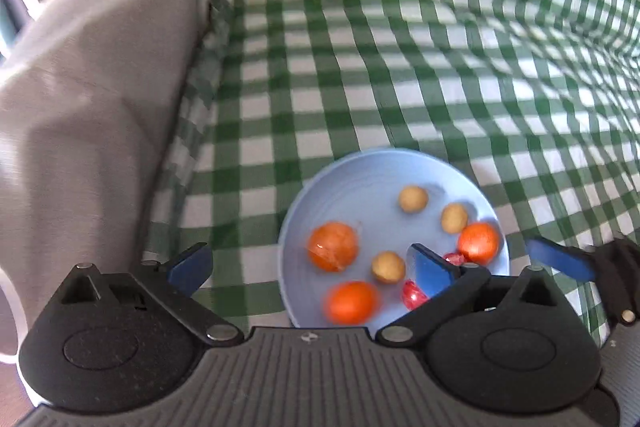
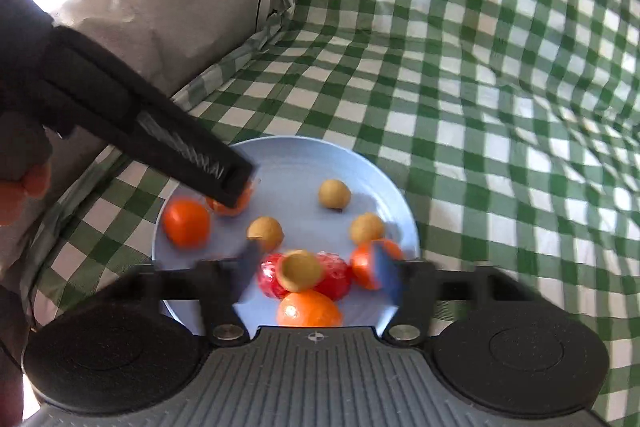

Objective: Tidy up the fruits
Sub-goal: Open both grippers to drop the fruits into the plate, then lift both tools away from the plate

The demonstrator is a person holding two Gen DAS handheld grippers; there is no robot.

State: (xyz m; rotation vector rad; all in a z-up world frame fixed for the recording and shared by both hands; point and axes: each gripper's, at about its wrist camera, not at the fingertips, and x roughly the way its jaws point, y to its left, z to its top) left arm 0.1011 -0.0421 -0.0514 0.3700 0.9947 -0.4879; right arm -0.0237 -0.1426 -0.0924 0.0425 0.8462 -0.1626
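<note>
Both grippers are working over the blue plate (image 2: 396, 211), which is sitting on the green-checked cloth (image 2: 500, 87) and holding all the fruit: small oranges (image 1: 333, 246), tan longan-like fruits (image 1: 413, 199) and red cherry tomatoes (image 2: 270, 275).

The right gripper (image 2: 316, 275) is hovering with its blue-padded fingers (image 2: 384, 275) spread apart, bracketing one tan fruit (image 2: 301, 269) that is lying on top of the red tomatoes — not touching it, as far as the blurred view shows. The left gripper (image 1: 308, 269) is likewise standing wide open and holding nothing, its right pad over the plate near a tomato (image 1: 414, 294).

The main risk is crowding. The tan fruit is perching on round neighbours, with an orange (image 2: 309, 309) just in front, so an off-centre closure is likely to squirt it sideways or pinch a soft tomato instead. Everything here rolls, and a nudge could be sending fruit over the shallow rim onto the wrinkled cloth.

In the right wrist view the left gripper's dark body (image 2: 160, 131) is reaching across the plate's far-left side, covering part of an orange (image 2: 234, 203) — the two tools could be colliding if both close in together. A grey paper-wrapped bundle (image 2: 168, 7) is standing beside the plate on the left, limiting room there. No sorting container is showing in either view.
</note>
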